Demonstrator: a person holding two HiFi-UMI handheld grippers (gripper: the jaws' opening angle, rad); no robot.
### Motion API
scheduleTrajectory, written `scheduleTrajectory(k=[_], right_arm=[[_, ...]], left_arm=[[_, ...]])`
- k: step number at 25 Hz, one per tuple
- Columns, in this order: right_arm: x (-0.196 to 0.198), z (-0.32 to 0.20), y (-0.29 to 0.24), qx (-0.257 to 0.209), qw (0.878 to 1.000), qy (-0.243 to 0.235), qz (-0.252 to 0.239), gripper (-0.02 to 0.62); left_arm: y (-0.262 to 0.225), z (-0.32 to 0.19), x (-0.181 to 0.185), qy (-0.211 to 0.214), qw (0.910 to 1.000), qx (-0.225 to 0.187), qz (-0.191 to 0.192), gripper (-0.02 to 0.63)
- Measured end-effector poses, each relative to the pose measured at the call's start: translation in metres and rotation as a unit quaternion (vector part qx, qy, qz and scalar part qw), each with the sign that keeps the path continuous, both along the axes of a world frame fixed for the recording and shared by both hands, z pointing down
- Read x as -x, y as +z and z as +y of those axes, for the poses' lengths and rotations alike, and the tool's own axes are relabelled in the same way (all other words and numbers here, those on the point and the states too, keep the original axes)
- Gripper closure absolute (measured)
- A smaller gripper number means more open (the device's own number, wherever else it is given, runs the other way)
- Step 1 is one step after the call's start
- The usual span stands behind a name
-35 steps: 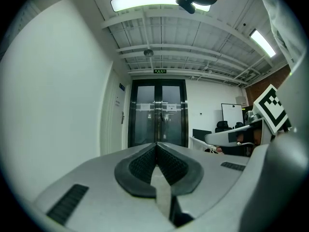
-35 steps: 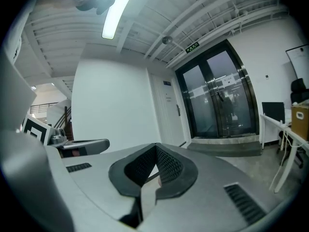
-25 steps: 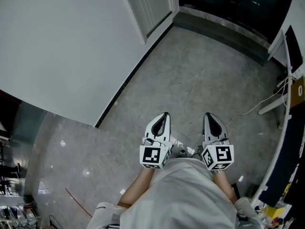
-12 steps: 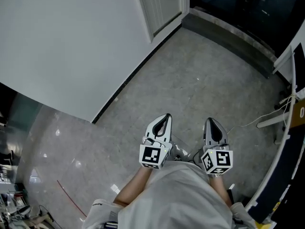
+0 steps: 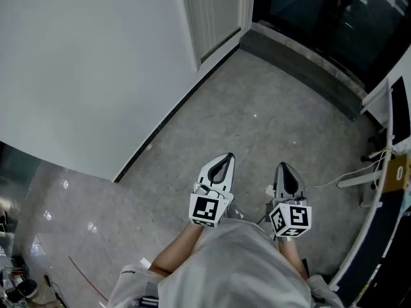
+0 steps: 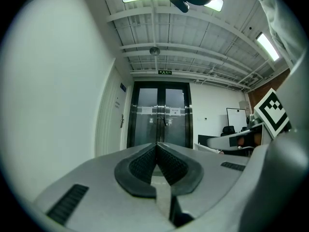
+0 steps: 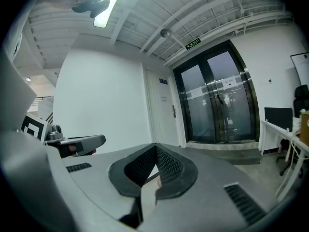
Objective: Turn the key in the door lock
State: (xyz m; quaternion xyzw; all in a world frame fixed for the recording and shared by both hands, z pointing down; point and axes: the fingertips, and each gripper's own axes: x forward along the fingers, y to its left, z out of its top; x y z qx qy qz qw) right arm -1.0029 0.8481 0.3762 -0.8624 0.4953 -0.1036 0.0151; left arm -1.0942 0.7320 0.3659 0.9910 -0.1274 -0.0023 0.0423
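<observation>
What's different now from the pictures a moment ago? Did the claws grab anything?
The person has walked forward: the dark doorstep below the glass doors has slid lower in the head view, nearer the person. Nothing was grabbed or let go. The left claw and right claw stay shut, empty, side by side in front of the body.
</observation>
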Motion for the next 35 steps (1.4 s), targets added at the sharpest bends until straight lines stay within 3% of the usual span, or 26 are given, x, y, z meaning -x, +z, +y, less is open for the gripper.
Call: scheduleTrajectory(k=[9, 18, 26, 35], right_arm=[[-0.030, -0.080, -0.001, -0.005, 1.000, 0.022, 0.017, 0.606], [-0.071, -0.115, 0.011, 0.006, 0.999, 0.034, 0.009, 0.606], [-0.142, -0.146, 0.021, 0.005, 0.999, 0.032, 0.005, 0.606], [-0.259, -0.187, 0.034, 0.018, 1.000, 0.013, -0.017, 0.606]], left_arm=[[0.005, -0.076, -0.039, 0.030, 0.9994, -0.017, -0.003, 0.598], [0.018, -0.114, -0.081, 0.037, 0.9991, -0.011, -0.018, 0.597], [0.022, -0.147, -0.150, 0.030, 0.9993, -0.013, -0.019, 0.597], [0.028, -0.193, -0.259, -0.003, 0.9992, -0.007, -0.039, 0.597]])
